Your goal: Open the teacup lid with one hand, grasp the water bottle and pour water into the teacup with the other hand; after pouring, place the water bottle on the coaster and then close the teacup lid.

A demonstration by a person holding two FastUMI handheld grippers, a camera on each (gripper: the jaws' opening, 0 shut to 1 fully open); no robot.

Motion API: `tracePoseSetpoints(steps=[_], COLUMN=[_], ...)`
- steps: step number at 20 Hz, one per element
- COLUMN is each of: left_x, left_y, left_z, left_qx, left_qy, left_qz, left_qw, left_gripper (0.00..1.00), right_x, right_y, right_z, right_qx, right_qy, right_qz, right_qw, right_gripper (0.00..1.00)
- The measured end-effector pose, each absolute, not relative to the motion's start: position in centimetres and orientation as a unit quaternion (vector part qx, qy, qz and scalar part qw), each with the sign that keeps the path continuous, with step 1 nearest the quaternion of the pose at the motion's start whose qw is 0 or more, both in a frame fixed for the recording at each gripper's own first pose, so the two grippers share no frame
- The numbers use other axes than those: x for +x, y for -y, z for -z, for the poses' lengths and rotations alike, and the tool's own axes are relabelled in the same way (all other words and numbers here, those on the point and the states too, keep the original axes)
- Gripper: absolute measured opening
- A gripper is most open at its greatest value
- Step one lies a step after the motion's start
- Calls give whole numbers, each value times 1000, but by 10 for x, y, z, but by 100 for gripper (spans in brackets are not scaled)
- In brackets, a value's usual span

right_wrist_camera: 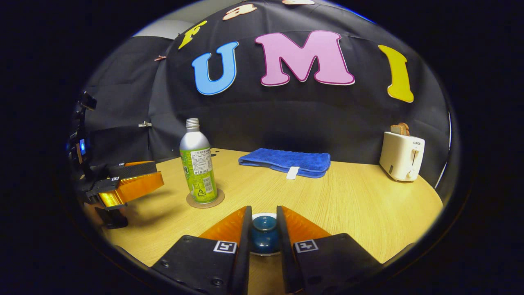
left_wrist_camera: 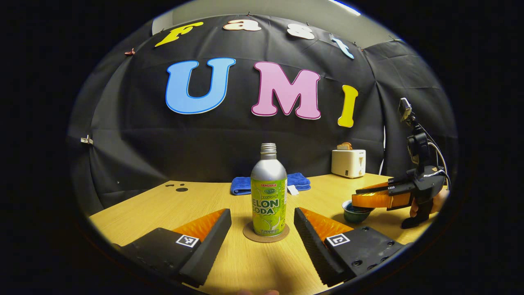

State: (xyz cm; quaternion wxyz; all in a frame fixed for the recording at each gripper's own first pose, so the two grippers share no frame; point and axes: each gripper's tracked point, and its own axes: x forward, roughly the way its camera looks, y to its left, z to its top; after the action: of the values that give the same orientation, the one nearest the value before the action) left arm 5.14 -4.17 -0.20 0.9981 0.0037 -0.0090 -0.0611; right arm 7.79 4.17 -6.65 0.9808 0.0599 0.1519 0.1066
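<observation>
Left gripper (left_wrist_camera: 262, 229): fingers spread wide, holding nothing, low over the near edge of the tabletop (left_wrist_camera: 172, 205), one finger on each side of the bottle and apart from it.

Bottle (left_wrist_camera: 268, 192): upright on the coaster (left_wrist_camera: 266, 233), cap off, neck open; toward the near-left part of the tabletop in the right gripper view (right_wrist_camera: 198, 164); already on its coaster (right_wrist_camera: 205, 199), so pouring is either done or not begun, and I cannot tell which.

Towel (right_wrist_camera: 285, 161): folded, blue, at the far edge behind the bottle.

Right gripper (right_wrist_camera: 264, 233): fingers nearly together, closed on the lid (right_wrist_camera: 264, 229) by its round knob; the pale rim of the lid shows between the fingers; whether the lid sits on the cup or is just lifted cannot be told here.

Cup (left_wrist_camera: 355, 211): dark bowl at the near-right part of the tabletop, under the right gripper's (left_wrist_camera: 370, 199) fingertips in the left gripper view.

Toaster (right_wrist_camera: 401, 156): far-right corner, bread in the slot, well apart from the work.

Risks: the knob is small and rounded, so a tilted pull may let the lid slip and drop onto the cup; the bottle is tall, narrow and uncapped, so an off-centre closing of the left fingers may tip it and spill; the two grippers work near each other, so a wide pouring swing may clip the right one.
</observation>
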Motion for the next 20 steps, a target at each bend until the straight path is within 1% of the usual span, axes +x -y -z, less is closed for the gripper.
tracePoseSetpoints(steps=[1,2,4,5,7,8,12,14,15,18,20], left_x=[51,51,51,51,51,52,51,51,52,51,52], left_y=[41,41,41,41,42,42,42,41,41,41,41], left_z=[2,2,2,2,2,3,3,2,3,2,3], left_qx=[4,4,4,4,4,3,4,4,4,5,5], left_qy=[9,9,9,9,9,9,10,10,9,10,10], left_qz=[61,61,61,61,61,62,62,60,59,59,60], left_qw=[998,998,998,998,998,998,998,998,998,998,998], left_gripper=[97,97,97,97,97,97,97,97,97,97,97], right_x=[77,77,72,69,60,58,41,39,37,39,38], right_y=[-40,-38,-31,-25,-17,-17,-16,-17,-18,-18,-18], right_z=[65,62,52,45,30,34,32,32,32,32,32], right_qx=[59,60,65,69,70,68,66,67,67,67,67], right_qy=[-148,-140,-112,-90,-45,-54,-49,-49,-50,-49,-49], right_qz=[-104,-100,-84,-72,-48,-44,-24,-22,-22,-22,-22], right_qw=[982,983,988,991,995,995,996,996,996,996,996], right_gripper=[38,43,66,71,72,72,81,86,91,95,95])
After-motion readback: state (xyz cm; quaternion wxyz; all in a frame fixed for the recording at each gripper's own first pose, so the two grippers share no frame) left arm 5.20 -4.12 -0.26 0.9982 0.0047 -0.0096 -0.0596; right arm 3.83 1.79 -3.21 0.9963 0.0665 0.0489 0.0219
